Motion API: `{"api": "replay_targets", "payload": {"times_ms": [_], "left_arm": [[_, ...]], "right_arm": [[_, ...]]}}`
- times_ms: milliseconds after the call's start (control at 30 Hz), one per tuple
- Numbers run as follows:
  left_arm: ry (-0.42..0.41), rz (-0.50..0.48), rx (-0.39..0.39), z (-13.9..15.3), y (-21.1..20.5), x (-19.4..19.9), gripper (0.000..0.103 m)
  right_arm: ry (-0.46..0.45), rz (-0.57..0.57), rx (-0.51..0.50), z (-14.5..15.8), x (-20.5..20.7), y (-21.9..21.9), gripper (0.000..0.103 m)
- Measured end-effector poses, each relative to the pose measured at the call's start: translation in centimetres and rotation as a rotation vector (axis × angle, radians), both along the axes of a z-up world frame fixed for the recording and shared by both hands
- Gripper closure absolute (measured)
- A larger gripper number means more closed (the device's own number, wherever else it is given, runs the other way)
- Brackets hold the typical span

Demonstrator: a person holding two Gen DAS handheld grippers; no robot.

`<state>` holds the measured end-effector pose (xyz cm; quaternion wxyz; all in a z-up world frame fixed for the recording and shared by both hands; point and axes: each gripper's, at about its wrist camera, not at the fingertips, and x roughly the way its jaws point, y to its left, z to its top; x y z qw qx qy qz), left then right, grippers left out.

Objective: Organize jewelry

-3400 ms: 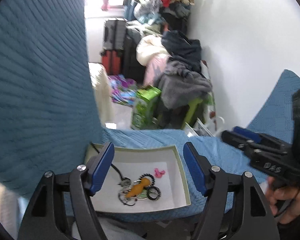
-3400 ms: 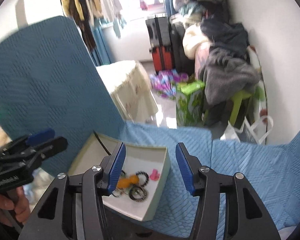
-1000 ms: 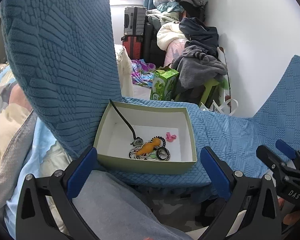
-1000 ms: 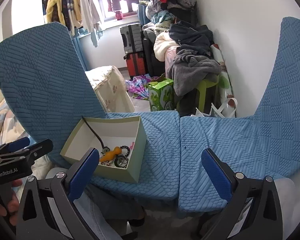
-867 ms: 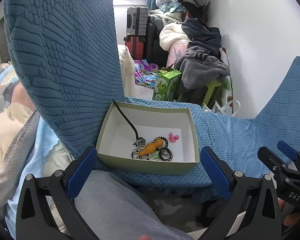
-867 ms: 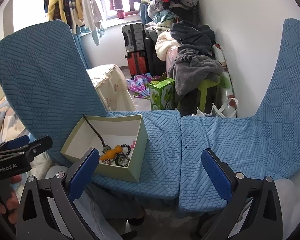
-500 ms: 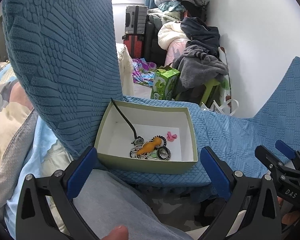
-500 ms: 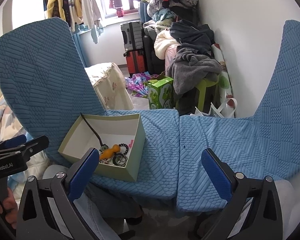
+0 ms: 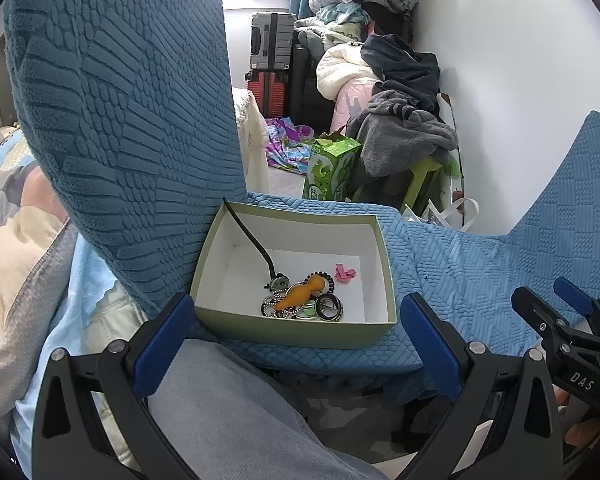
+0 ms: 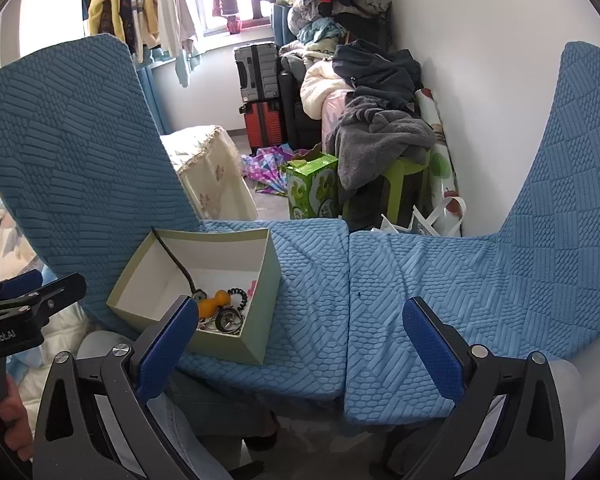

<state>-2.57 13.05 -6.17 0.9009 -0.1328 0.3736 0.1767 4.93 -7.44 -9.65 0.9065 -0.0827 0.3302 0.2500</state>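
I am holding both the left hand-held gripper (image 9: 296, 344) and the right hand-held gripper (image 10: 298, 344) wide, empty. Jewelry tangle (image 9: 302, 300) is lying in the box (image 9: 292, 332), near its front wall: light, slippery, snag-prone. I judge the orange pendant (image 9: 300, 294) the firmest hold.

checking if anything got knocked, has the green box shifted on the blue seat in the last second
No. In the left wrist view the green box sits against the blue backrest as before, with the orange pendant and pink clip unmoved inside.
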Motion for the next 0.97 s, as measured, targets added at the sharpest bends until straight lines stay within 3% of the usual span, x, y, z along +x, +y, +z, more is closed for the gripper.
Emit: {"api": "replay_targets", "payload": {"times_ms": [967], "left_arm": [[-0.005, 0.005, 0.001, 0.25, 0.07, -0.09, 0.001]], "right_arm": [[-0.007, 0.009, -0.016, -0.23, -0.04, -0.07, 0.0]]}}
